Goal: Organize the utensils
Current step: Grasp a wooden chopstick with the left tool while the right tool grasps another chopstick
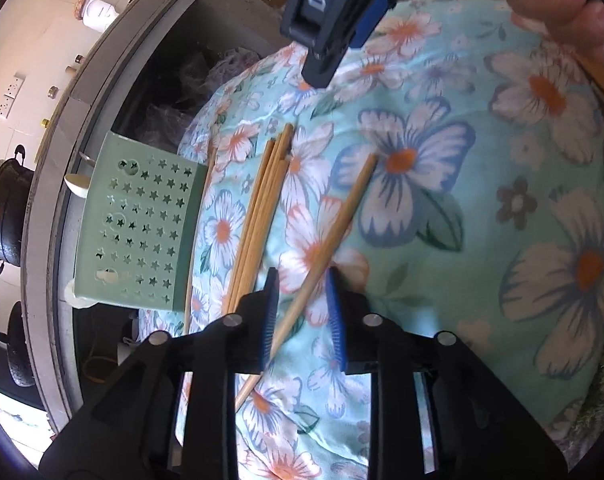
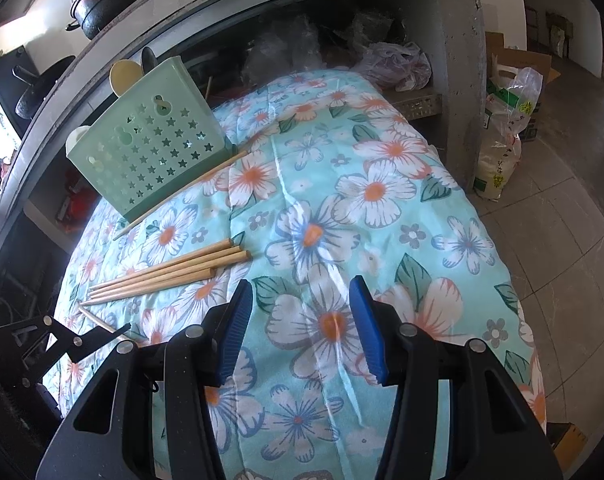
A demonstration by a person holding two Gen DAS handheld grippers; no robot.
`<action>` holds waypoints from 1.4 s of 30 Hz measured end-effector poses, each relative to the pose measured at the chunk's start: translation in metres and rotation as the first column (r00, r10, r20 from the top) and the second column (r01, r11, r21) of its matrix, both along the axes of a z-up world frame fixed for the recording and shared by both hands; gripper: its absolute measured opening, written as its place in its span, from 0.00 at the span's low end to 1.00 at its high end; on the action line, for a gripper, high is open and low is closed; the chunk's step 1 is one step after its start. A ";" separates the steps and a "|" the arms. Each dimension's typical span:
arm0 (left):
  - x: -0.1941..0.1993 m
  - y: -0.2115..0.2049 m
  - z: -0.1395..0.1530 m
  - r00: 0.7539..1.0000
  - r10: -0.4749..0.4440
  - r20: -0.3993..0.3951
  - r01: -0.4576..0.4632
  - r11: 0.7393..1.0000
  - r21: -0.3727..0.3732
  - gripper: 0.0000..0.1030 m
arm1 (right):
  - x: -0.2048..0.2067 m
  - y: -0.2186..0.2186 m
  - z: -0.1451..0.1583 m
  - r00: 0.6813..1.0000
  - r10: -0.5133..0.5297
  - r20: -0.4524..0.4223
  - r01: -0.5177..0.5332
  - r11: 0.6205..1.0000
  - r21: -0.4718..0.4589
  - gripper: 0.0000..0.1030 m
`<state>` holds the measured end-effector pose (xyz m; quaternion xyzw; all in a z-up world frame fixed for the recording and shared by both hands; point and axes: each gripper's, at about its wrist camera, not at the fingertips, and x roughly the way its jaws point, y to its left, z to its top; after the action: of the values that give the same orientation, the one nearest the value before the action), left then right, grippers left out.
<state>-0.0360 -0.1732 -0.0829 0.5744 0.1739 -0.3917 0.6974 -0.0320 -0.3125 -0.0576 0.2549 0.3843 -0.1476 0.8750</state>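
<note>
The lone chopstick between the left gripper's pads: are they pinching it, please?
Apart. The left wrist view shows the chopstick crossing between the left gripper pads with cloth visible beside it.

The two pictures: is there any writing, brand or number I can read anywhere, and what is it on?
"DAS": white letters on the dark right gripper, cut off at the picture's top edge.
White sack on the floor: green and yellow print, too small to read.
Nothing else readable.

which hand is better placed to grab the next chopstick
Left. Its tool already straddles a lone chopstick, pads not pressing. The right tool hangs open over bare cloth.
</note>
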 end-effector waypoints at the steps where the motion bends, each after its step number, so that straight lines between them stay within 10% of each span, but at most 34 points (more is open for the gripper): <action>1: -0.003 -0.002 0.002 1.000 -0.011 -0.004 0.011 1.000 -0.004 0.24 | 0.000 -0.001 0.000 1.000 -0.002 0.000 0.002 1.000 0.001 0.48; 18: 0.003 -0.033 -0.005 0.996 -0.049 -0.072 0.050 0.999 0.009 0.11 | -0.003 -0.006 -0.002 1.000 -0.017 0.008 0.016 0.999 0.030 0.48; 30: 0.039 -0.027 0.046 0.996 0.061 -0.068 -0.071 0.986 -0.151 0.09 | -0.005 -0.013 0.006 0.999 -0.029 0.036 0.028 0.998 0.050 0.43; 36: 0.064 -0.013 0.086 0.977 0.199 -0.072 -0.212 0.923 -0.320 0.08 | 0.011 -0.033 0.024 0.992 -0.007 0.125 -0.012 0.988 0.156 0.39; 42: 0.076 0.017 0.118 0.928 0.343 -0.143 -0.368 0.793 -0.485 0.07 | 0.074 -0.062 0.009 0.974 -0.016 0.227 -0.121 0.808 0.577 0.37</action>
<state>0.0404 -0.1562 0.0351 0.3198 0.1868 -0.2991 0.8794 0.0421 -0.3750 -0.0485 0.5166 0.3181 0.0319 0.7943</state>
